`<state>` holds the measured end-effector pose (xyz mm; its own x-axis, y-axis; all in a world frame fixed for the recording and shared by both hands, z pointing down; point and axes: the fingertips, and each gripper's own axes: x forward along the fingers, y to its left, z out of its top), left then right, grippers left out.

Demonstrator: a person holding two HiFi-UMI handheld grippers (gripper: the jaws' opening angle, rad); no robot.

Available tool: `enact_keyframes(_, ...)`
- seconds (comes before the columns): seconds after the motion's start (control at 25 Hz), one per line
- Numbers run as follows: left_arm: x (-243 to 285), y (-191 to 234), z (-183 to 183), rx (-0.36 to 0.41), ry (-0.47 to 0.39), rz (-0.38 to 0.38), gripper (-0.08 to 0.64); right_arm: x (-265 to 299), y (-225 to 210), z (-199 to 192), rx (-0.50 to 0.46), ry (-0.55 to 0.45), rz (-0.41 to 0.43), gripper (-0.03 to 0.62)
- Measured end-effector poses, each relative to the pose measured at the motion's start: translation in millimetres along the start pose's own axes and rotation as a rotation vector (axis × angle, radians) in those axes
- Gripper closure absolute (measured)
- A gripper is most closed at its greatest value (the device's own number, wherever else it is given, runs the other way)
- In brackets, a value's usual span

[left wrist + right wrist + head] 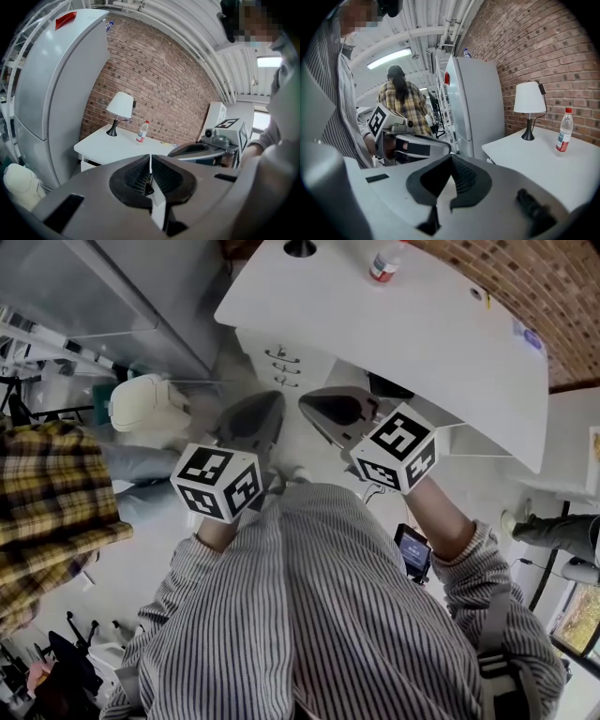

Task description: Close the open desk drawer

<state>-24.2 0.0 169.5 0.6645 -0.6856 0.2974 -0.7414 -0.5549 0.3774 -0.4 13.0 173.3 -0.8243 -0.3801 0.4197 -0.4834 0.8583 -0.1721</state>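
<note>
We hold both grippers out in front of our striped shirt, above the floor and short of the white bench (403,324), which fills the upper centre and right of the head view. The left gripper (267,409) sits left of centre. In its own view its jaws are pressed together with nothing between them. The right gripper (314,404) sits just right of it, its jaws likewise closed and empty. The two grey noses lie near each other but apart.

Below the bench's near edge, at centre right, a white drawer (473,439) seems to stand pulled out, just beside the right gripper's marker cube. We cannot tell how far out it is. A column of drawer fronts (281,367) with small handles shows under the bench's left end.

On the bench stand a water bottle (384,263) and a white lamp (120,105). A tall grey fridge (47,84) rises at the left, and a person in a plaid shirt (47,512) stands at the left edge.
</note>
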Motion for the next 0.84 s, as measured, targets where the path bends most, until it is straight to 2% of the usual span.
enact_keyframes(0.6, 3, -9, -8, -0.007, 0.008, -0.036, 0.540, 1, 5, -1, -0.049, 0.030, 0.009, 0.577)
enact_keyframes(0.84, -1, -12, -15, -0.033, 0.033, -0.045, 0.540, -2, 9, -8, -0.001, 0.021, -0.004, 0.577)
